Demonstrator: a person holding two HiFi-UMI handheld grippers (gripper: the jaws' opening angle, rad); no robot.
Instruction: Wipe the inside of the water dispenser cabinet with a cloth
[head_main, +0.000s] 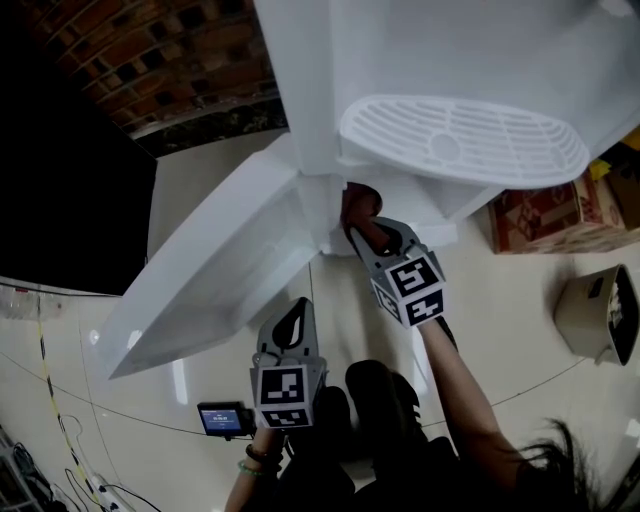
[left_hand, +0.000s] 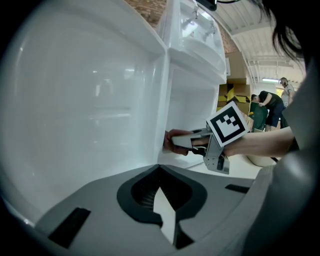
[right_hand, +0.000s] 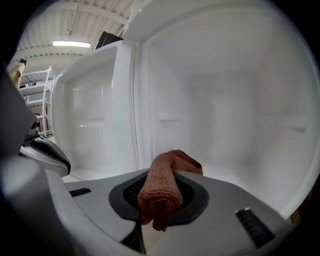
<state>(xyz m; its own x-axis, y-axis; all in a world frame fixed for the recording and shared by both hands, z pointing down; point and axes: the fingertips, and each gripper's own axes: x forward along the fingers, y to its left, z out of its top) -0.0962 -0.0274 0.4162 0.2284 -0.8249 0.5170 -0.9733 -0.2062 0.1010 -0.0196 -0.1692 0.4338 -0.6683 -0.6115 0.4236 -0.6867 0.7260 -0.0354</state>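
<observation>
The white water dispenser stands with its cabinet door (head_main: 210, 280) swung open to the left. My right gripper (head_main: 365, 225) reaches into the cabinet opening under the drip tray (head_main: 460, 140), shut on a reddish-brown cloth (head_main: 358, 205). In the right gripper view the rolled cloth (right_hand: 160, 185) sticks out between the jaws toward the white cabinet interior (right_hand: 225, 115). It is close above the cabinet floor; I cannot tell if it touches. My left gripper (head_main: 290, 325) hangs back below the door, jaws together and holding nothing. From the left gripper (left_hand: 160, 167) view, the right gripper (left_hand: 182, 142) is at the cabinet's lower front edge.
Cardboard boxes (head_main: 560, 215) and a pale bin (head_main: 600, 315) sit on the floor to the right. A black panel (head_main: 60, 180) and a brick wall (head_main: 150, 50) lie left and behind. Cables (head_main: 60, 440) run along the floor at lower left. People (left_hand: 270, 105) stand far off.
</observation>
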